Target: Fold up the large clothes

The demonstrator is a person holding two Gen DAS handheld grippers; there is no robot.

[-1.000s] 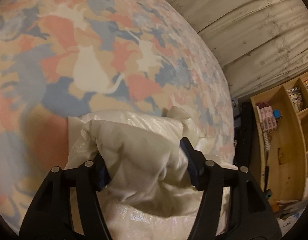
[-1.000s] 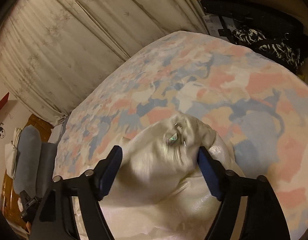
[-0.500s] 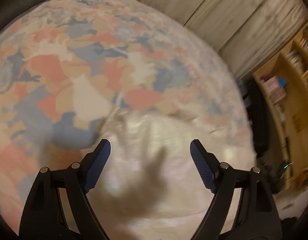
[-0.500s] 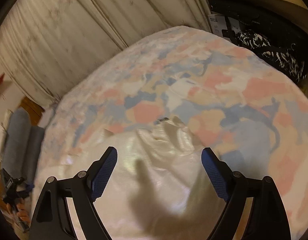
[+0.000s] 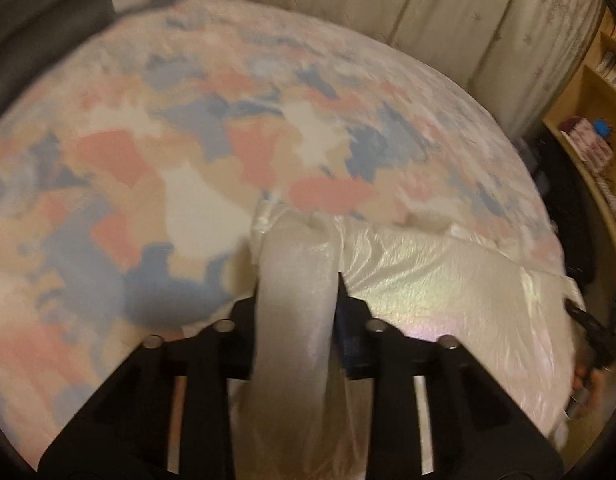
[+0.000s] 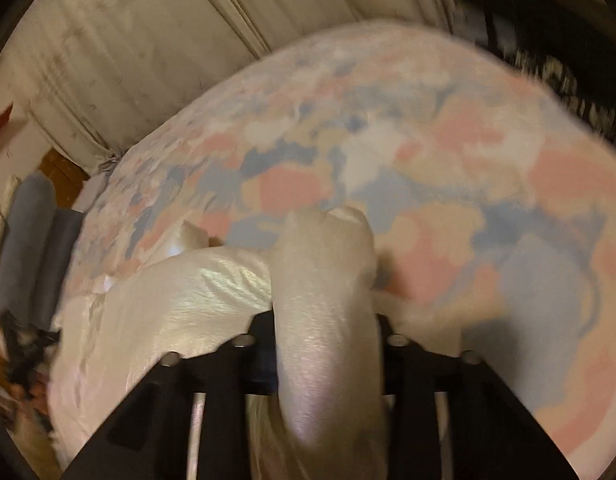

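A shiny white garment [image 5: 448, 280] lies on a bed with a pink, blue and beige patterned cover [image 5: 188, 140]. In the left wrist view my left gripper [image 5: 296, 292] is closing its jaws, and a raised fold of the garment at its left edge is pinched between them. The right wrist view shows the same garment [image 6: 180, 300] spreading to the left. My right gripper [image 6: 326, 320] is also closing, with a thick fold at the garment's right edge squeezed between its pads. Both folds hide the pads.
Pale curtains [image 5: 468, 20] hang behind the bed. A wooden shelf [image 5: 588, 120] with books stands at the right of the left view. Grey cushions [image 6: 28, 240] lie beyond the bed's left side, and dark clutter [image 6: 568, 80] sits at the upper right.
Both grippers opened and let go of the bunched fabric, sank toward the garment spread on the bed, then closed on folds at its two edges.
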